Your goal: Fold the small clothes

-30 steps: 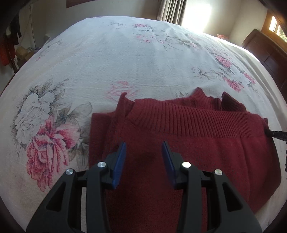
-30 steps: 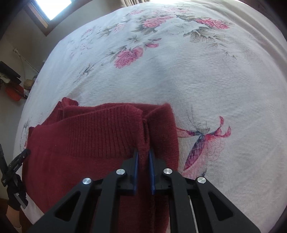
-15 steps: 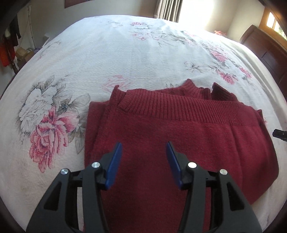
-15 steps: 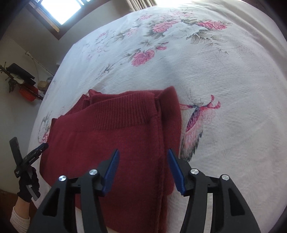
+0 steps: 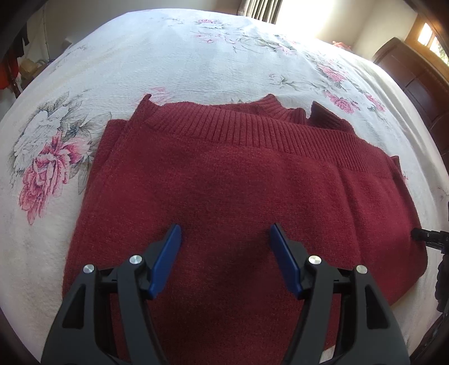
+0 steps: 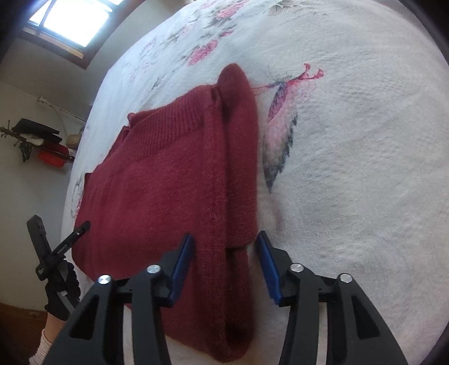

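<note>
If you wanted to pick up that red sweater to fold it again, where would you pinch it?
Probably the thick rolled edge of the sweater along its right side. It stands up as a rounded ridge off the bedspread, so two fingers can straddle it. The open right gripper already sits astride its near end; I would come from there, low and along the bed. The flat middle offers nothing to pinch.

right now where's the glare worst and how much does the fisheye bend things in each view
Left wrist view: the window at the top is blown out white, washing the far bedspread; the bed edges curve strongly. Right wrist view: the window at upper left is bright but less blown out; the red sweater stays evenly lit and sharp, with dark vignetting in the corners.
</note>
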Tool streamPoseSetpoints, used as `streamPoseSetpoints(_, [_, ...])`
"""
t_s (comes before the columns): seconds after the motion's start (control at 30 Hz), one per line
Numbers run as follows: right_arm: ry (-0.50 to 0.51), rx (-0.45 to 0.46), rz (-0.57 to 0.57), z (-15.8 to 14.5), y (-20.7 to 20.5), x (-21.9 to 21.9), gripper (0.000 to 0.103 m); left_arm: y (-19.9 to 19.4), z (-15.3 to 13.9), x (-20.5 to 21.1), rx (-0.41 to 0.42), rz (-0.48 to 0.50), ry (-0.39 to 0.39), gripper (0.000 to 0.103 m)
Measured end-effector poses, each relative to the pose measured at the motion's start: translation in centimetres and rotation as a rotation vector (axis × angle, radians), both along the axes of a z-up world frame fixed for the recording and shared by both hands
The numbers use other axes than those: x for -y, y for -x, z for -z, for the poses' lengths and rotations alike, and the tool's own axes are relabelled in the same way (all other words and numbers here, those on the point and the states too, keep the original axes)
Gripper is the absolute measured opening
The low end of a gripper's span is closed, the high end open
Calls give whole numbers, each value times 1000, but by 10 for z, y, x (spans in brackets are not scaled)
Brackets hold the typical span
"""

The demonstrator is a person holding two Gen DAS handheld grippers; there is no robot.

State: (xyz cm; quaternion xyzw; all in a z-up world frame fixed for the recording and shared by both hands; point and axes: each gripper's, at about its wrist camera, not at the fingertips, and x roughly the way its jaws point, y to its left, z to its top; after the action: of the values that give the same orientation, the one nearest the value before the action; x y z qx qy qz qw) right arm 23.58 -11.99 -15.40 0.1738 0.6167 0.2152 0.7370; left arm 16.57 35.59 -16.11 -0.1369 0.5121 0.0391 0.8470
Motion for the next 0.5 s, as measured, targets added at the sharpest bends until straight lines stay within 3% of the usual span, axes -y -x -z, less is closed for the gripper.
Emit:
streamPoseSetpoints(0.1, [-58, -26, 22, 4, -3, -2, 23, -3, 4, -6, -8, -3, 30, 68])
streamPoseSetpoints(0.17, [-56, 3, 15, -3, -1, -3, 20, -4, 5, -9, -9, 2, 42, 68])
streamPoseSetpoints(0.33, [2, 5, 19, -2, 1, -7, 18, -2, 7, -11, -3, 11, 49, 68])
streamPoseSetpoints(0.5, [-12, -12, 46, 9, 2, -2, 18, 0, 7, -10, 1, 18, 39, 69])
